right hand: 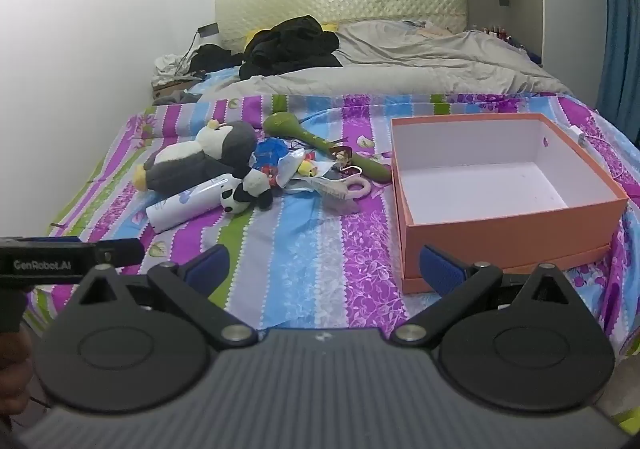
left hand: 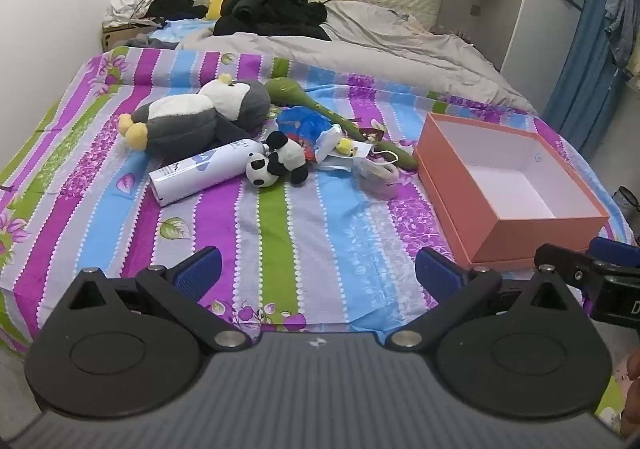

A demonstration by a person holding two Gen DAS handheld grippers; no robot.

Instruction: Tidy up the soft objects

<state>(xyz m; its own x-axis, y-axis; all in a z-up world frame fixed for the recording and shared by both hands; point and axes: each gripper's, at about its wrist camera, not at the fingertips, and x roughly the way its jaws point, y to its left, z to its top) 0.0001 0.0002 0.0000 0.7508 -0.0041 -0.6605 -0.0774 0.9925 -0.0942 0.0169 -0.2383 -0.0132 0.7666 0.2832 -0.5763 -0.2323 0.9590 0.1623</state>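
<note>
A pile of soft toys lies on the striped bedsheet: a grey and white plush penguin (left hand: 200, 117) (right hand: 200, 161), a small panda plush (left hand: 276, 163) (right hand: 246, 193), a long green plush (left hand: 320, 105) (right hand: 320, 141), and a small yellow toy (left hand: 345, 146) (right hand: 306, 168) among blue and white bags. A white bottle (left hand: 200, 173) (right hand: 184, 205) lies beside the panda. An empty orange box (left hand: 508, 185) (right hand: 500, 189) stands open to the right. My left gripper (left hand: 318, 277) and right gripper (right hand: 324, 269) are both open and empty, near the bed's front edge.
A grey duvet (left hand: 360, 45) and a heap of black clothes (left hand: 272, 9) lie at the head of the bed. A blue curtain (left hand: 592, 49) hangs at the right. A cardboard box (left hand: 120, 35) sits by the wall at far left.
</note>
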